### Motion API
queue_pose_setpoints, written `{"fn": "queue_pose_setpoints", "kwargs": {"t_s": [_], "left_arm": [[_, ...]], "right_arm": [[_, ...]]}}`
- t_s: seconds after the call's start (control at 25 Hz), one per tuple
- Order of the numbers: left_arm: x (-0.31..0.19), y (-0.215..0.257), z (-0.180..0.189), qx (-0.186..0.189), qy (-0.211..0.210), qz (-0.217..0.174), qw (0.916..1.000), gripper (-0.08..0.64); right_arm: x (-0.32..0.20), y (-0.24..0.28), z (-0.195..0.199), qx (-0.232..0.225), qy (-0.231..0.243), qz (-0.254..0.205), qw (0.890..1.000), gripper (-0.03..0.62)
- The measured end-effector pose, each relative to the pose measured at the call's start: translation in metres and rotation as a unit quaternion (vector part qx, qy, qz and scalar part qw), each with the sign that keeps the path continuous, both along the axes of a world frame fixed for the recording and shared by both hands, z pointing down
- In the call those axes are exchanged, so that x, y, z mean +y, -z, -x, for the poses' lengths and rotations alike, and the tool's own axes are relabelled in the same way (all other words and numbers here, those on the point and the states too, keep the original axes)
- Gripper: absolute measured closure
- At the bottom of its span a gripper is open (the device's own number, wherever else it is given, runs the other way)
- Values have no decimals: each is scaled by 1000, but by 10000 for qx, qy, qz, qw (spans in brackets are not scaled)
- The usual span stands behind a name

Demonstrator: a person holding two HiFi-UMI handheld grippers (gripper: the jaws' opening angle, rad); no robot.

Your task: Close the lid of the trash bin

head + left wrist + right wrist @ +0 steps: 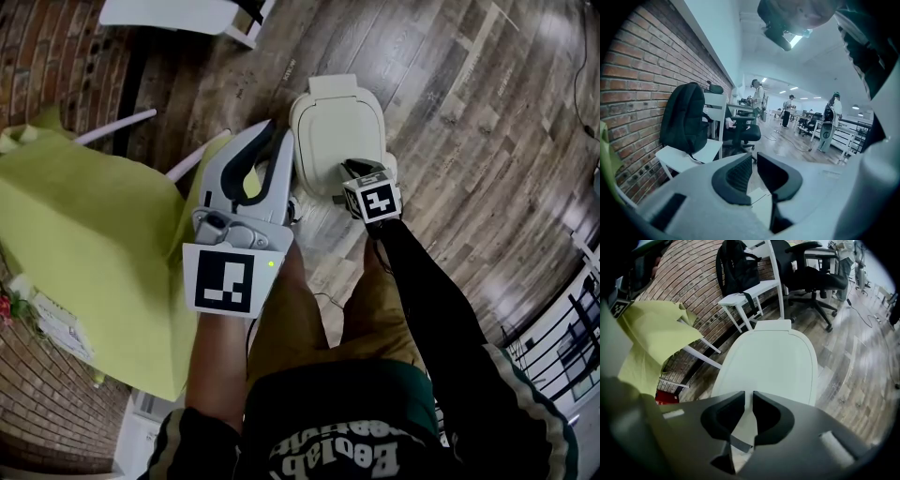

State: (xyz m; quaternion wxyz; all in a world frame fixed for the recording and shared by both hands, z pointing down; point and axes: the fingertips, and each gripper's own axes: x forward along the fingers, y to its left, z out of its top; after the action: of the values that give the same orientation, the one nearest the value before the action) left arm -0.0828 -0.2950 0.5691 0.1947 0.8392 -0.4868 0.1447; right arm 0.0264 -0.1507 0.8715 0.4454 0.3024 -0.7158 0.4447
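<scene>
The white trash bin (333,127) stands on the wooden floor, its lid (773,362) lying flat on top. My right gripper (347,169) points steeply down over the lid's near edge. Its jaws (748,397) are shut with only a thin slit and nothing between them. Whether the tips touch the lid I cannot tell. My left gripper (274,131) is held higher, left of the bin, pointing out into the room. It (753,161) is shut too and holds nothing.
A yellow-green cloth (84,244) drapes over a white chair at the left, close to the bin. A white chair with a black backpack (736,261) and a black office chair (811,273) stand behind by the brick wall. People (787,110) stand far off.
</scene>
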Motion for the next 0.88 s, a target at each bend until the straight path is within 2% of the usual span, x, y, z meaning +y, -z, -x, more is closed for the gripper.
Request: {"fn": "queue_pose_setpoints", "kwargs": {"t_s": [0.28, 0.36, 0.44, 0.88], "left_arm": [[3, -4, 4, 25, 58, 48, 10000, 515], [4, -5, 3, 8, 16, 52, 10000, 512], [5, -6, 3, 11, 6, 45, 10000, 511], [15, -9, 2, -51, 50, 73, 9999, 511]], "right_arm": [[1, -3, 1, 38, -39, -99, 9999, 529], [2, -5, 1, 161, 7, -204, 9997, 511], [1, -8, 0, 294, 59, -331, 9990, 552], [5, -4, 5, 104, 23, -423, 9990, 494]]}}
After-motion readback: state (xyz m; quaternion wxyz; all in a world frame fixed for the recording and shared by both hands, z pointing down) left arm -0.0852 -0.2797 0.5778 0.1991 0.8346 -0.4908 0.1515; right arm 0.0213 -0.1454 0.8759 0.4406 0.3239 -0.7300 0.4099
